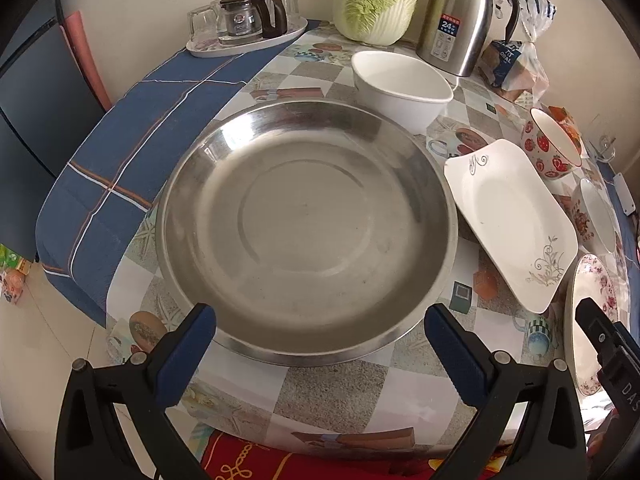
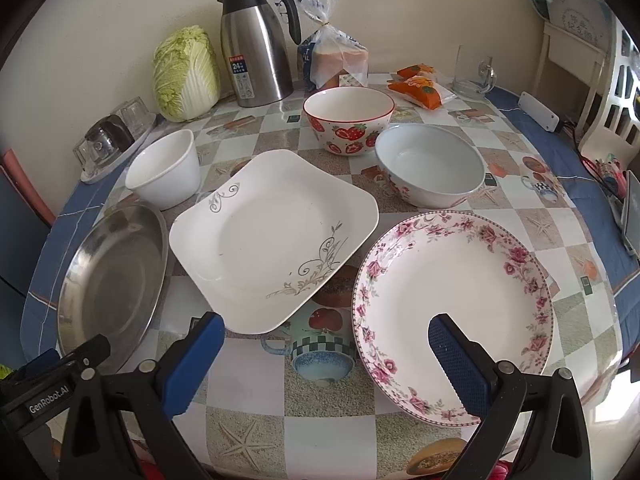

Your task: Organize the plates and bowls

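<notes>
Both grippers' fingers wide apart, holding nothing, above bare steel pan and floral plate

Cabbage, steel carafe, bagged bread

Soft, even daylight, fairly bright. Mild glare streak on steel plate rim; highlights on thermos. Faint shadows under dishes. Strong fisheye bending at edges, dark vignette in corners. Centre sharp, periphery slightly soft.

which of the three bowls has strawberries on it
The strawberry bowl, red-rimmed, at the back near the bread; the other two bowls lack strawberries.
</notes>
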`<state>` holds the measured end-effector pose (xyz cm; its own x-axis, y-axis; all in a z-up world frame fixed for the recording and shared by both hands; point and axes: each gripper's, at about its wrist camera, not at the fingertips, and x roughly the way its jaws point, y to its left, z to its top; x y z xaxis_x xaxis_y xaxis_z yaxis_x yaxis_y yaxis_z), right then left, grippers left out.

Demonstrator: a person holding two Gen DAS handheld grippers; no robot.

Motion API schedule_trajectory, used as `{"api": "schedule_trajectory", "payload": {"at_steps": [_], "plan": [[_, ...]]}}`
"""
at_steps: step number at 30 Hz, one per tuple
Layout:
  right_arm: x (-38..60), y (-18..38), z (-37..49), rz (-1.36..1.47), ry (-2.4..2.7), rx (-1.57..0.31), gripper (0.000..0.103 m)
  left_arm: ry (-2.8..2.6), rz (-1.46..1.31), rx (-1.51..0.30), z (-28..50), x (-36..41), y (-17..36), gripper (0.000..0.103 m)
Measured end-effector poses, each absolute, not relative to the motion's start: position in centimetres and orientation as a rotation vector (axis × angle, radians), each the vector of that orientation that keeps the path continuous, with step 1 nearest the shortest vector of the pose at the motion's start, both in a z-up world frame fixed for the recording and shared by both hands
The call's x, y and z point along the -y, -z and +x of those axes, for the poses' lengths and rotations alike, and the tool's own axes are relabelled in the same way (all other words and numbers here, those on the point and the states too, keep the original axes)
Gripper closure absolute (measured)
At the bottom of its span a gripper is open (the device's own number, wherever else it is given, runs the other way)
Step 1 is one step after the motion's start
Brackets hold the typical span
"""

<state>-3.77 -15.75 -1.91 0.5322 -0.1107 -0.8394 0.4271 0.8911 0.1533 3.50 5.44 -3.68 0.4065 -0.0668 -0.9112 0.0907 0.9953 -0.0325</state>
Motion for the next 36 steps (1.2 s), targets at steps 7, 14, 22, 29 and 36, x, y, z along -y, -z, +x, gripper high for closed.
{"api": "schedule_trajectory", "payload": {"at_steps": [7,14,22,29,36], "plan": [[14.1,2.3,-2.5,0.341,0.309,-0.976,0.0,0.122,0.001,-1.135,4.4,-6.4,4.1,0.0],[11.7,2.2,-0.7,0.326,0.232,-0.957,0.0,0.091,-0.046,-1.092,5.7,-9.4,4.5,0.0],[9.0,2.5,1.6,0.379,0.064,-0.934,0.0,0.014,-0.08,-1.061,8.1,-13.6,5.4,0.0],[8.0,3.1,3.4,0.405,0.026,-0.953,0.016,-0.015,-0.14,-1.127,10.4,-16.4,7.0,0.0],[7.8,4.4,4.8,0.409,0.035,-0.993,0.023,-0.009,-0.167,-1.137,13.0,-17.6,7.6,0.0]]}}
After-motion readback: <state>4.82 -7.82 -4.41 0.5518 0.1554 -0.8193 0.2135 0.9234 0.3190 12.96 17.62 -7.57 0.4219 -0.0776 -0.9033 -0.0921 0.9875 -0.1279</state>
